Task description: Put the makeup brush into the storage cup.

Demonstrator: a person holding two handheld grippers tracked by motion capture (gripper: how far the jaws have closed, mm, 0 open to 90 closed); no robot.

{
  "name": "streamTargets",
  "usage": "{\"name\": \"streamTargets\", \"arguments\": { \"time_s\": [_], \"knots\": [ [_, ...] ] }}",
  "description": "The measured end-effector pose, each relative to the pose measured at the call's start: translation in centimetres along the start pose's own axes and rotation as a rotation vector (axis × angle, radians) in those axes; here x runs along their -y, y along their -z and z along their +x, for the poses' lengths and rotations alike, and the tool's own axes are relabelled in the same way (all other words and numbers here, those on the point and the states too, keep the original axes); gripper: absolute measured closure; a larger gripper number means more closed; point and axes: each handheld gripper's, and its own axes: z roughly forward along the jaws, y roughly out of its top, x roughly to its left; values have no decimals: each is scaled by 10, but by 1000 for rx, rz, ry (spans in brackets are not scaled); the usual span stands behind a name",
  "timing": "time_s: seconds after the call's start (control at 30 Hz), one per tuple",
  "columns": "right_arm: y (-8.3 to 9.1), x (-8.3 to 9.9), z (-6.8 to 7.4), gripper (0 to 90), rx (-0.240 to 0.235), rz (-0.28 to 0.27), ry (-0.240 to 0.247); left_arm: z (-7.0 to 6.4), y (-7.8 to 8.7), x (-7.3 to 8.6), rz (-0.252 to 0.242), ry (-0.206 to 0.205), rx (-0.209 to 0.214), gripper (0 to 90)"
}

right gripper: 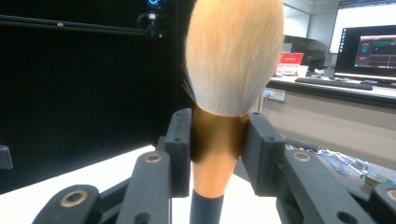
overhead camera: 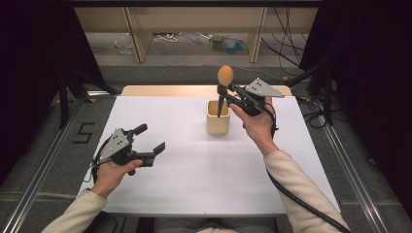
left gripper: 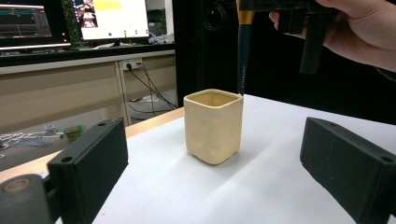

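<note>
I see the white table top [overhead camera: 194, 165] w/ a bare wood strip [overhead camera: 160, 90] along its far edge. Black curtains [overhead camera: 34, 58] hang on both sides of the high view. Grey floor below, a black "5" [overhead camera: 83, 132] marked on it left of the table, metal rails [overhead camera: 41, 170] running alongside. Beyond the table a light wood bench [overhead camera: 194, 22] on legs, w/ cables [overhead camera: 167, 37] and small clutter on the floor under it. From the gripper views I get lit monitors [left gripper: 109, 17] on a desk, another screen [right gripper: 369, 46] plus a keyboard [right gripper: 331, 83], dark panel behind
</note>
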Motion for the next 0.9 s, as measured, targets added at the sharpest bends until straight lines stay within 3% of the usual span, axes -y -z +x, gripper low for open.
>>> {"name": "streamTargets", "arguments": {
  "time_s": [0.07, 0.1, 0.9],
  "knots": [
    [0, 0, -2, 665, 1, -5, 16, 0, 0, 0, -3, 0, 3, 71],
    [0, 0, -1, 665, -2, 3, -2, 0, -1, 0, -10, 1, 6, 70],
    [-3, 2, -5, 665, 6, 9, -3, 1, 0, 1, -2, -11, -2, 33]
  ]
}}
